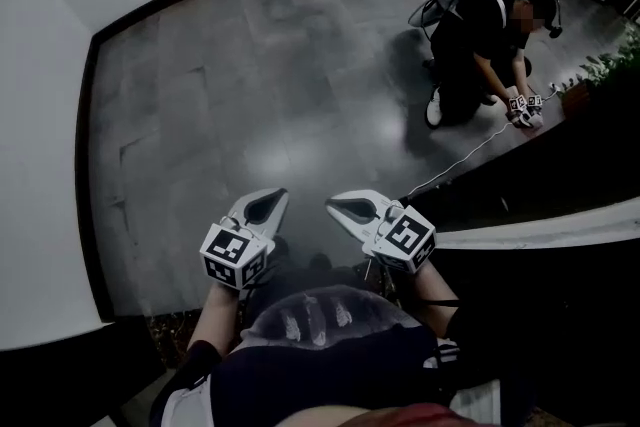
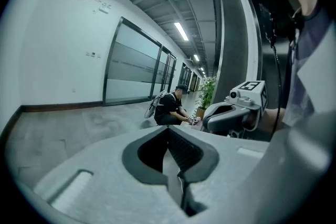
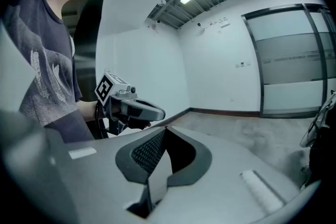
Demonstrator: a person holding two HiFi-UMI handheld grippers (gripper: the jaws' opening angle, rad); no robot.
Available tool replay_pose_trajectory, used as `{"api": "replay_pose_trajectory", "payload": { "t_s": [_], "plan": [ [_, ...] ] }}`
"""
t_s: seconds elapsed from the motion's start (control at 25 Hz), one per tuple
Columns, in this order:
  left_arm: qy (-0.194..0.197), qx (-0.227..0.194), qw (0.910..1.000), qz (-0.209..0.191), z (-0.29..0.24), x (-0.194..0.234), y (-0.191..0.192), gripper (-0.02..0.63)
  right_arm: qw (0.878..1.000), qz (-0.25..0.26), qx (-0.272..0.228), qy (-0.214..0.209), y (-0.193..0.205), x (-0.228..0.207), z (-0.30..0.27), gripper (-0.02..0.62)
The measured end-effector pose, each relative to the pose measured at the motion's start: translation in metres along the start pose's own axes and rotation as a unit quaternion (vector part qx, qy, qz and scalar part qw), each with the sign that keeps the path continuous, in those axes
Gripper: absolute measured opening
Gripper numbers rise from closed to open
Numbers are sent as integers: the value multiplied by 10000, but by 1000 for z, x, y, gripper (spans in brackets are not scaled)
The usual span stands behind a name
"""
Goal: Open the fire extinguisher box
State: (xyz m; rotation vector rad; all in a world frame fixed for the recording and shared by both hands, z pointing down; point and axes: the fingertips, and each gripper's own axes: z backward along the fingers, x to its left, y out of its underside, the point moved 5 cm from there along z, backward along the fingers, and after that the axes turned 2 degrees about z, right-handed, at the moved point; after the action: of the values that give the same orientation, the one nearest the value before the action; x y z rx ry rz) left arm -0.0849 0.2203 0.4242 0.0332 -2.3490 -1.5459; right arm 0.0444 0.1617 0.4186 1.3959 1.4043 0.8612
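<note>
No fire extinguisher box shows in any view. In the head view my left gripper (image 1: 274,199) and right gripper (image 1: 336,206) are held side by side at waist height over a dark tiled floor (image 1: 250,85), both pointing forward. The left gripper view shows its own jaws (image 2: 169,131) closed together with nothing between them, and the right gripper (image 2: 227,113) hangs beside it. The right gripper's own jaws (image 3: 165,132) are likewise shut and empty, with the left gripper (image 3: 148,112) visible to the side.
Another person (image 1: 478,40) crouches on the floor ahead to the right, holding a pair of grippers (image 1: 524,105), with a white cable (image 1: 460,165) trailing back. A white wall (image 1: 40,165) runs along the left. A dark ledge with plants (image 1: 610,65) lines the right; a glass partition (image 2: 131,71) stands beyond.
</note>
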Motion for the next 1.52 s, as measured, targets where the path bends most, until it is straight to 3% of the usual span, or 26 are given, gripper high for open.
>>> {"api": "replay_pose_trajectory", "payload": {
  "t_s": [0.28,0.72,1.16,1.52],
  "plan": [
    [509,26,9987,-57,-52,38,-15,5,9989,-183,132,415,2,-47,-15,2],
    [964,43,9951,197,-96,160,-52,4,9979,-282,443,372,-41,-96,-120,2],
    [1207,27,9925,164,-134,243,-81,5,9962,-273,475,682,-66,-161,-178,2],
    [1210,169,9920,315,-158,265,-86,4,9947,-438,382,851,-65,-199,-187,2]
  ]
}}
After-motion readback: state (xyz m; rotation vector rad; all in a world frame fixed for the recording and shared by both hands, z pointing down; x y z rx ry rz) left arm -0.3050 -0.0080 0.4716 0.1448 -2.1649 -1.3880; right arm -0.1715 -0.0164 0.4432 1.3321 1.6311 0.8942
